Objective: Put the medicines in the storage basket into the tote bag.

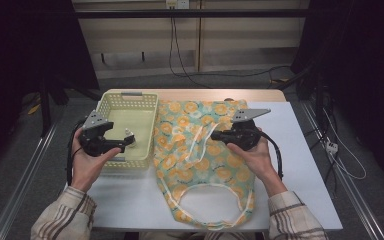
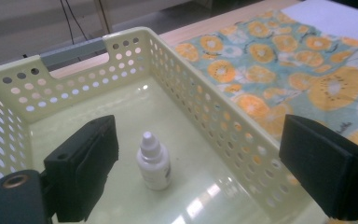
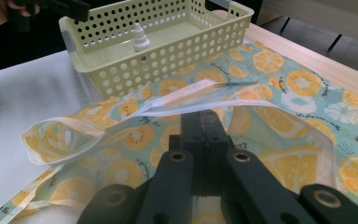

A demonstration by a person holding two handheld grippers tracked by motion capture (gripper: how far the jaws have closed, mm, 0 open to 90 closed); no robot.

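My left gripper [image 2: 205, 172] hangs over the pale yellow perforated basket [image 2: 200, 98], its two black jaws spread wide. Between them a small white dropper bottle [image 2: 153, 162] stands upright on the basket floor, touching neither jaw. My right-hand jaw sits above the basket's side wall. Beyond that wall lies a citrus-print cloth bag [image 2: 284, 70] on the table.

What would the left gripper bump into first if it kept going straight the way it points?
Probably the small white dropper bottle standing in the yellow basket; it sits between the left gripper's open jaws, just ahead.
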